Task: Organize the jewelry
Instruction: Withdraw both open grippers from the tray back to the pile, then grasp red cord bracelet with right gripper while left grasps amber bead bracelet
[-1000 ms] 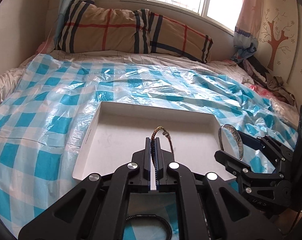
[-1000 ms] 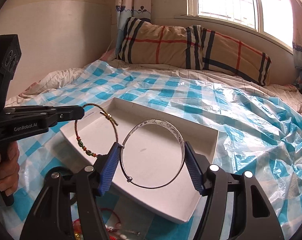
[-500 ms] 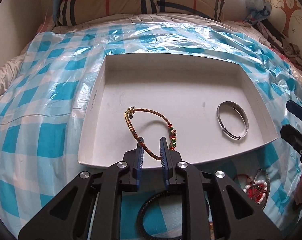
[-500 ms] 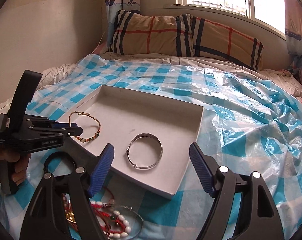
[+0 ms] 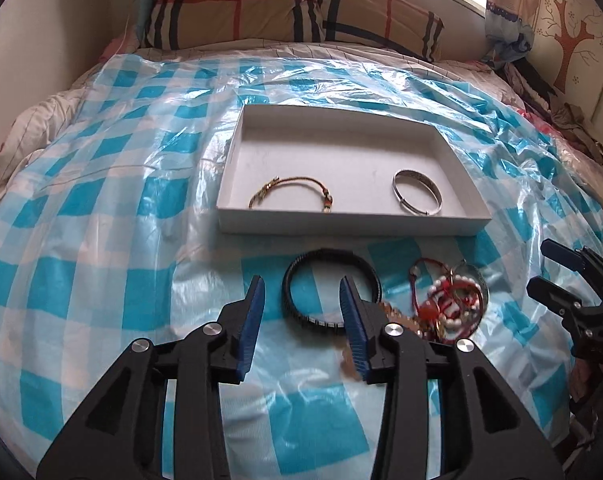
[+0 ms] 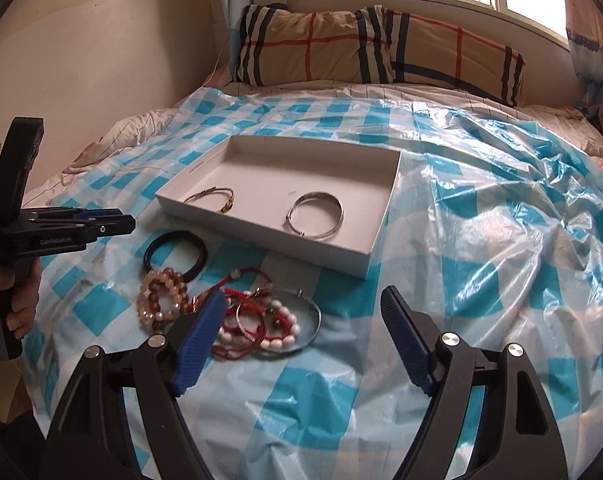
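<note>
Left wrist view — left gripper (image 5: pixel 301 312) fingers spread, empty, above a black bracelet (image 5: pixel 331 289) on the bed; light, springy — pinch its band.

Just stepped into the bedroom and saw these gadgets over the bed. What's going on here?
A person is sorting jewelry into a white tray on the bed, holding a gripper in each hand. A braided cord bracelet and a silver bangle already lie in the tray. Both the left gripper and right gripper are open and empty, above the unsorted pieces: a black bracelet, a brown bead bracelet and a red and white tangle.
</note>
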A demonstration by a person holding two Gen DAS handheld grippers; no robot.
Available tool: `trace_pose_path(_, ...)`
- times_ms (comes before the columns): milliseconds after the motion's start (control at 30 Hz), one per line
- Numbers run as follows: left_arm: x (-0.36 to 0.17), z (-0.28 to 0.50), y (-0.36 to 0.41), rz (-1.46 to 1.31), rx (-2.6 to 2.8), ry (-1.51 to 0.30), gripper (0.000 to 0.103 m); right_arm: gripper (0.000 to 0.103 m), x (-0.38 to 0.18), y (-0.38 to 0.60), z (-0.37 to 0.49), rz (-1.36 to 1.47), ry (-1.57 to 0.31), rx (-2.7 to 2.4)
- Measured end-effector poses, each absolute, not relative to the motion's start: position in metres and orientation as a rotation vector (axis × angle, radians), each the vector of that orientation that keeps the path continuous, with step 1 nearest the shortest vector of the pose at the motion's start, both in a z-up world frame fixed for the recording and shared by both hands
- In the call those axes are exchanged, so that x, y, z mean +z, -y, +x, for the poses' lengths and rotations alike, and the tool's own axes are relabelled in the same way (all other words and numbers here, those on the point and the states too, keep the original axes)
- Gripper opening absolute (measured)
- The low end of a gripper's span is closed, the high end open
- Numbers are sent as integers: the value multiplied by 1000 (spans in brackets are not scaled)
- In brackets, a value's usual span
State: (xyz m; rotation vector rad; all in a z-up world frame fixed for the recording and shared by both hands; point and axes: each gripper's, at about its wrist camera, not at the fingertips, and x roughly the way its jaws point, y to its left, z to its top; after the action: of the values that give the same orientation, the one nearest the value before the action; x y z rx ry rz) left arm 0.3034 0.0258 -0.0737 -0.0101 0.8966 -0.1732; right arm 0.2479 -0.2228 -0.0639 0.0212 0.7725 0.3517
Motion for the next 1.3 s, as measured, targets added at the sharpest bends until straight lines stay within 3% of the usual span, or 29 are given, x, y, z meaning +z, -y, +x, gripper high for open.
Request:
trace_pose_path(500,-93,273,0,47,-229,-892,37,71,-73,204,241,-11,-813,399)
trace_pose_path(1300,-110,293,24,161,-332,-884,37,37,-103,181,289,-30,-929,490)
